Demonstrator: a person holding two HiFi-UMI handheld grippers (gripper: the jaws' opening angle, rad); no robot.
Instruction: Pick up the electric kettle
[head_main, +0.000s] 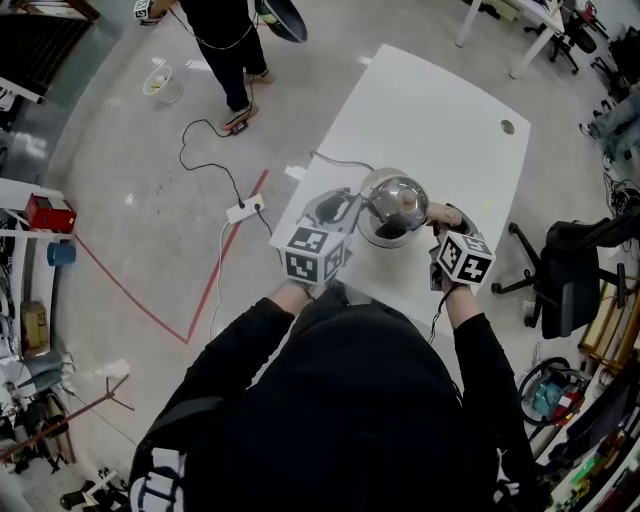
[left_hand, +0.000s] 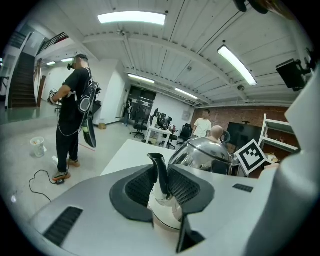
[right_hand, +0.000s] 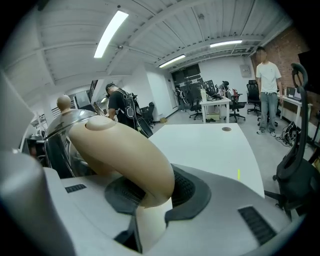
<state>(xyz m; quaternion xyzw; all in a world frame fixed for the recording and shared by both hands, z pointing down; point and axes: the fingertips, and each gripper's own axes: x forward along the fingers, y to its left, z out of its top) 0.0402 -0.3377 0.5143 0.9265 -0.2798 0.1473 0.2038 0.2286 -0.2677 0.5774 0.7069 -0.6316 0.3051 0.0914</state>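
Overhead, plus two close-ups of kettle (head_main: 392, 200)

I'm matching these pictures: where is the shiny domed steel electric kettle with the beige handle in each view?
Head view: shiny domed steel electric kettle, centre.
Left gripper view: kettle just right of centre.
Right gripper view: kettle at left, beige handle central.
Shared landmark: the white table, seen in all three.
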